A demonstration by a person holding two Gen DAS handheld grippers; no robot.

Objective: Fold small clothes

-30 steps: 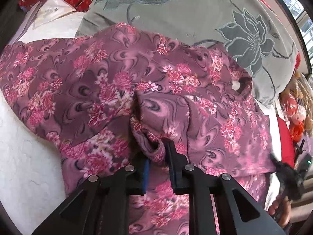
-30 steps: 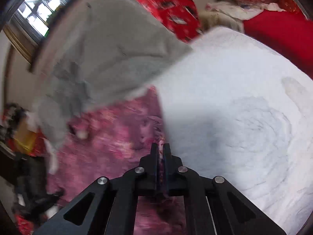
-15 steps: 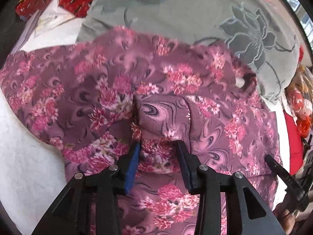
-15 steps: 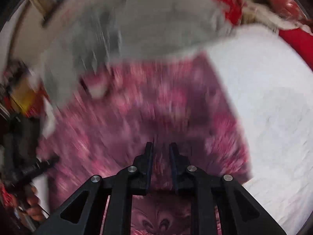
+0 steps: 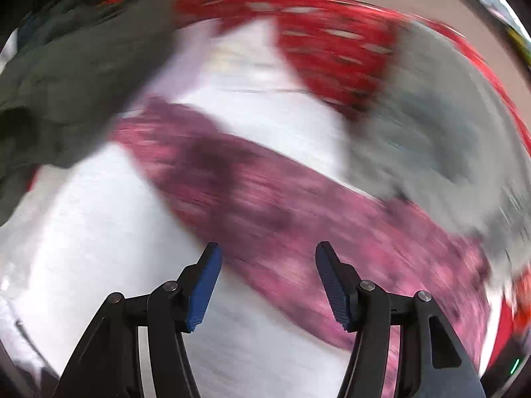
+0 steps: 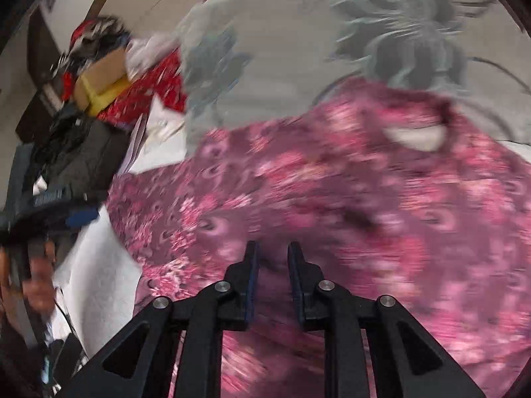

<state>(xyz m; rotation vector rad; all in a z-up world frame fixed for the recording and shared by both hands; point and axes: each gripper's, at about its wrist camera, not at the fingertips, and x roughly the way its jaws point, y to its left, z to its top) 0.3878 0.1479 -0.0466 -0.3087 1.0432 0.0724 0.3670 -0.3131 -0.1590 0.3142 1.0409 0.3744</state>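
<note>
A purple garment with pink flowers [image 6: 348, 205] lies spread on a white bed cover. In the left wrist view it shows blurred as a slanting band [image 5: 265, 199]. My left gripper [image 5: 268, 258] is wide open and empty, above the garment's near edge. My right gripper [image 6: 272, 252] is partly open with nothing between its fingers, low over the garment's front part. The garment's neck opening [image 6: 415, 136] is at the far right. My left gripper also shows at the left edge of the right wrist view [image 6: 63, 212].
A grey quilt with a flower pattern [image 6: 315, 43] lies behind the garment, also in the left wrist view [image 5: 431, 132]. Red patterned fabric [image 5: 332, 53], dark clothing [image 5: 66, 83] and a cardboard box [image 6: 103, 76] sit beyond. White bed cover [image 5: 99, 232] surrounds the garment.
My left gripper let go of the folded sleeve, opened wide and swung left. My right gripper released its fabric edge, opened a little and moved over the garment.
</note>
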